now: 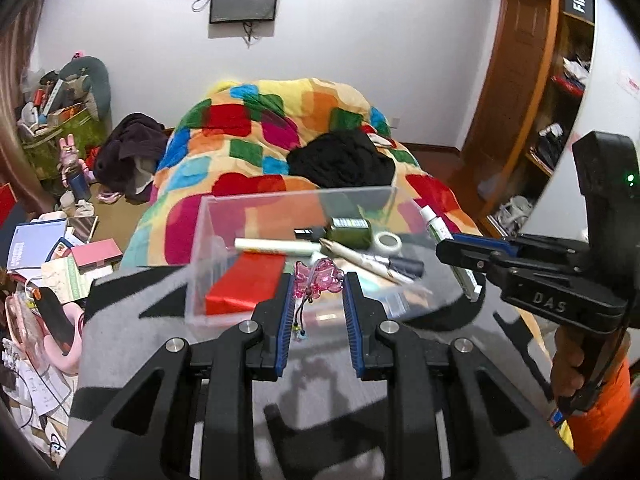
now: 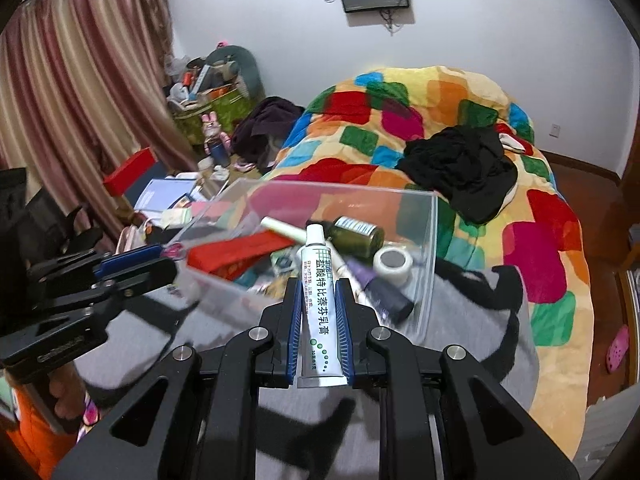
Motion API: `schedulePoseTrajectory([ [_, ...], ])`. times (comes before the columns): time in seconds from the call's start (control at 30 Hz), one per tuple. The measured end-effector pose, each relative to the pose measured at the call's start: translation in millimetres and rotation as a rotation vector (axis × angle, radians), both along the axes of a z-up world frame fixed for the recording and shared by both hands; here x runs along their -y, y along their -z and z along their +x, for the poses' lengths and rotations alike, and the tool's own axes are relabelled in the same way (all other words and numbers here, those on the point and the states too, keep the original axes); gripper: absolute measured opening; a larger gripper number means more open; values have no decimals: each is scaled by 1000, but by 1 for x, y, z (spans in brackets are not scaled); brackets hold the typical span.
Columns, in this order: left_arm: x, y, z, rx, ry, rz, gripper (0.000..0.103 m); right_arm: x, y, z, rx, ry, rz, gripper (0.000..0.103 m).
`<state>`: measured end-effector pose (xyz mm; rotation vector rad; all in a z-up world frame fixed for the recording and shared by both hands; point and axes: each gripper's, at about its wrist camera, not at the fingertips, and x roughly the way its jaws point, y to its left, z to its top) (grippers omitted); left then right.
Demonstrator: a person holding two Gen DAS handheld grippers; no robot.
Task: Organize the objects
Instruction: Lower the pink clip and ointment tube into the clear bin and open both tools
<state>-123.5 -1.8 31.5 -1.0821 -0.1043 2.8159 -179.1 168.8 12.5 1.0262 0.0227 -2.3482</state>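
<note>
Bed under a patchwork quilt [image 2: 460, 128] of red, green, blue and orange blocks. Black garment [image 2: 464, 168] heaped on top of it. Dark purple clothing [image 1: 132, 152] bunched at the bed's left edge. Wall-mounted screen [image 1: 244, 1] above, cables hanging below it. Striped curtain [image 2: 80, 80] at left. Books and papers [image 1: 36, 244] strewn on the floor. Wooden shelving [image 1: 560, 120] at right.

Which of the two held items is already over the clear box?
The white tube in the right tool; its cap overlaps the box. The pink charm sits nearer.
</note>
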Motion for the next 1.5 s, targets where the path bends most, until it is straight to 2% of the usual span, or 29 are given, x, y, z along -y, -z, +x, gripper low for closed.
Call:
schedulePoseTrajectory([
  [0.27, 1, 15, -36, 49, -34, -12, 24, 26, 18, -21, 29, -4, 50, 15],
  [0.4, 0, 24, -46, 85, -24, 16, 25, 39, 25, -21, 24, -30, 87, 16],
  [0.47, 1, 25, -46, 90, -20, 27, 29, 41, 26, -19, 30, -43, 91, 18],
  [0.6, 3, 19, -37, 69, -18, 32, 40, 35, 22, -16, 25, -41, 74, 29],
  [0.73, 4, 11, -30, 49, -12, 44, 42, 29, 15, -9, 15, -35, 60, 30],
  [0.87, 4, 3, -18, 18, -11, 42, 50, 21, 6, 1, -11, -26, 58, 31],
  [0.93, 3, 0, -10, -3, -11, 32, 56, 17, 1, 8, -29, -21, 56, 34],
  [1.03, 3, -5, 1, -30, -14, 16, 64, 11, -7, 21, -64, -6, 48, 45],
  [1.2, 4, -10, 19, -66, -24, -3, 85, 3, -16, 39, -99, 9, 23, 65],
  [1.27, 3, -11, 26, -83, -31, -13, 90, 1, -18, 46, -115, 16, 21, 70],
  [1.37, 4, -10, 35, -94, -41, -18, 95, -1, -21, 56, -137, 23, 25, 73],
  [1.5, 5, -7, 43, -94, -47, -13, 96, -5, -21, 65, -145, 30, 19, 78],
])
